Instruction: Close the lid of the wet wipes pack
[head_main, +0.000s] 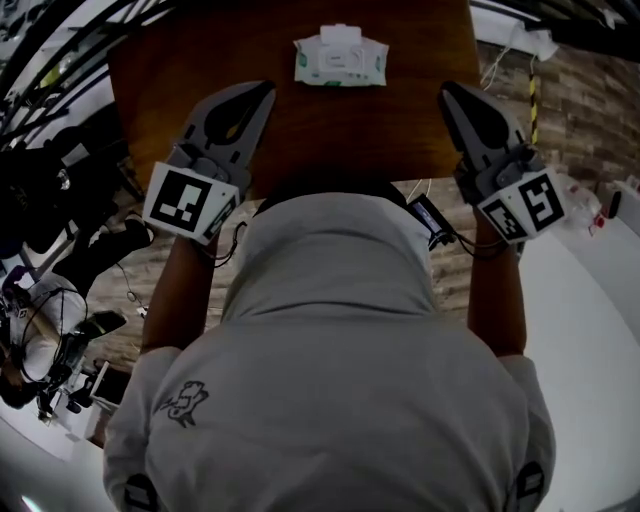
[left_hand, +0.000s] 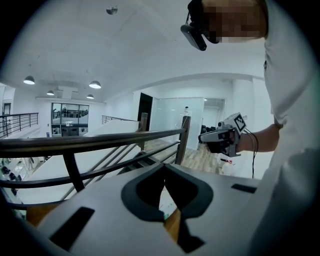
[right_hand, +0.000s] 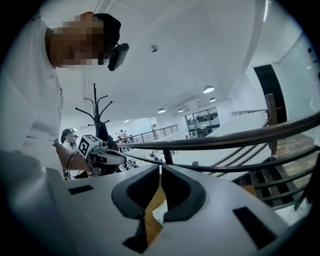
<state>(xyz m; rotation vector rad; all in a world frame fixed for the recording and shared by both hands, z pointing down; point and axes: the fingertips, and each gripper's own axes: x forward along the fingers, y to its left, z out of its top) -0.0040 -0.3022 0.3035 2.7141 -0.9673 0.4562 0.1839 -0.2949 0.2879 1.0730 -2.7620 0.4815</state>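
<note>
The wet wipes pack (head_main: 340, 60), white with green print, lies flat at the far middle of the brown table (head_main: 200, 70). Its lid (head_main: 341, 34) looks flipped open toward the far edge. My left gripper (head_main: 267, 88) hovers over the table's left part, short of the pack and to its left, jaws together and empty. My right gripper (head_main: 446, 90) hangs at the table's right edge, also shut and empty. In the left gripper view the jaw tips (left_hand: 164, 169) meet, and a sliver of the pack (left_hand: 165, 206) shows below them. The right gripper view shows the same (right_hand: 160, 169).
A dark metal railing (left_hand: 100, 140) and a staircase (right_hand: 280, 175) stand beyond the table. A coat stand (right_hand: 95, 112) and people are far off on the left in the right gripper view. Cables and gear (head_main: 60, 330) lie on the floor to the left of the person.
</note>
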